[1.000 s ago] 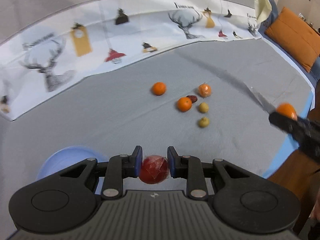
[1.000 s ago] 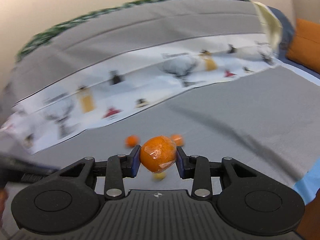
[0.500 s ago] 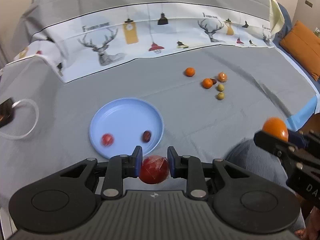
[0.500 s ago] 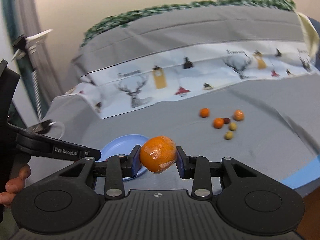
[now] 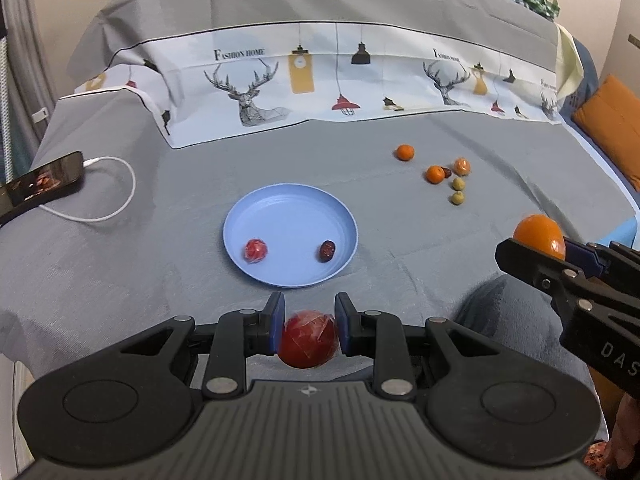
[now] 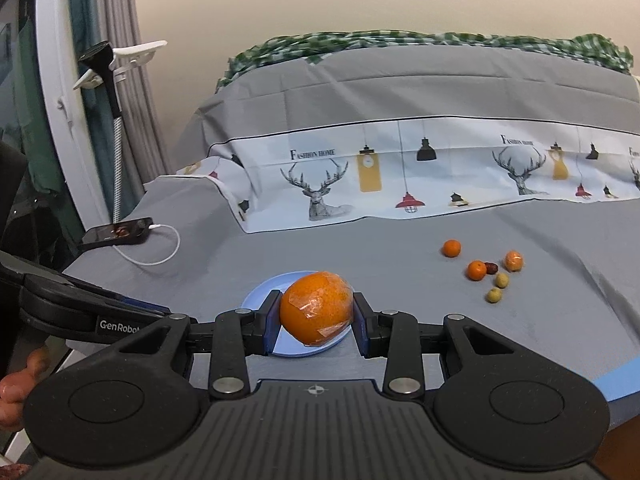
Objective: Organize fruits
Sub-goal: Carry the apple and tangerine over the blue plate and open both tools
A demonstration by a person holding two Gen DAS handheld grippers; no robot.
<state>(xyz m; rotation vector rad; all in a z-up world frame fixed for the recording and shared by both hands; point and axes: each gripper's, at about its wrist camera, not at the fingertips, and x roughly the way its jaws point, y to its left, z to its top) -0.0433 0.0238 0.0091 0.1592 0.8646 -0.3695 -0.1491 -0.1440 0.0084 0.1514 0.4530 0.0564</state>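
My left gripper (image 5: 309,330) is shut on a wrapped red fruit (image 5: 308,340), held near the front edge of the blue plate (image 5: 280,208). The plate holds a small red fruit (image 5: 255,250) and a dark date (image 5: 327,250). My right gripper (image 6: 316,322) is shut on a wrapped orange (image 6: 316,308); it also shows in the left wrist view (image 5: 538,236), right of the plate. The plate's rim (image 6: 256,296) shows behind the orange. Loose oranges (image 5: 405,152), a date and two small green fruits (image 5: 457,198) lie on the grey sheet at the far right.
A phone (image 5: 40,182) on a white charging cable (image 5: 116,184) lies at the left. A white printed cloth (image 5: 320,84) runs along the back. An orange cushion (image 5: 612,120) is at the far right. A clip stand (image 6: 108,68) is at the left.
Both grippers have pulled back and swung left, each still holding its fruit. The plate and phone have come into view, and the loose fruits now lie farther away.
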